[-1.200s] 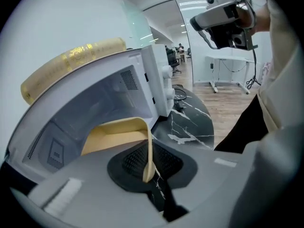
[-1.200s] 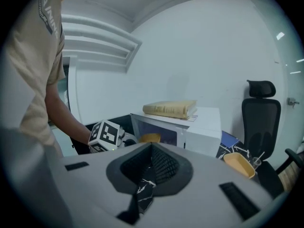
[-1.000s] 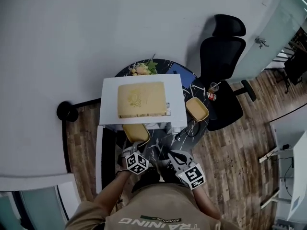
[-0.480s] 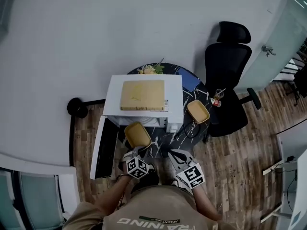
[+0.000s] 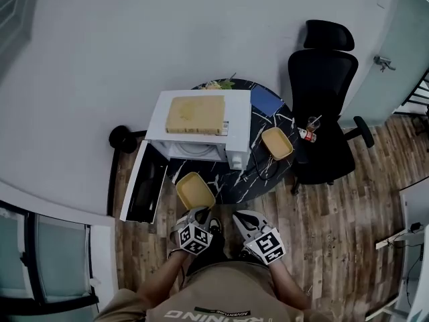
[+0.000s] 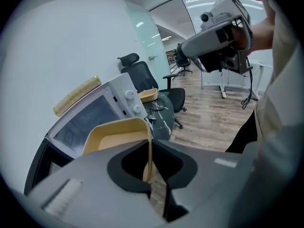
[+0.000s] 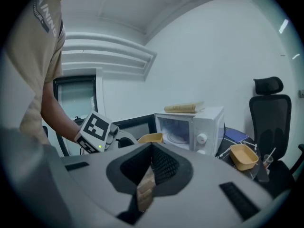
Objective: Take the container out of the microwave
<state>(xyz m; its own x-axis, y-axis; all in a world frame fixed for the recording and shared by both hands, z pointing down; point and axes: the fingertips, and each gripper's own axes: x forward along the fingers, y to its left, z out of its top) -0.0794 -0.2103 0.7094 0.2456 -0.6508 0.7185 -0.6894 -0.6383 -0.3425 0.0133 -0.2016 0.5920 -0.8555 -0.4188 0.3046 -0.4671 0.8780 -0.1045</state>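
Clearly outside microwave [image 5: 201, 123], at its 6 o'clock: yellow container [image 5: 195, 191], rim clamped between left gripper [image 5: 194, 215] jaws. Right gripper [image 5: 245, 219] at 3 o'clock of left, jaws together, holding nothing. Microwave door [image 5: 143, 185] swung open at 9 o'clock. Second container [image 5: 277, 143] on table [image 5: 236, 180], 3 o'clock of microwave.

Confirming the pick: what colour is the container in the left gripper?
Yellow; the left gripper view shows the container best.
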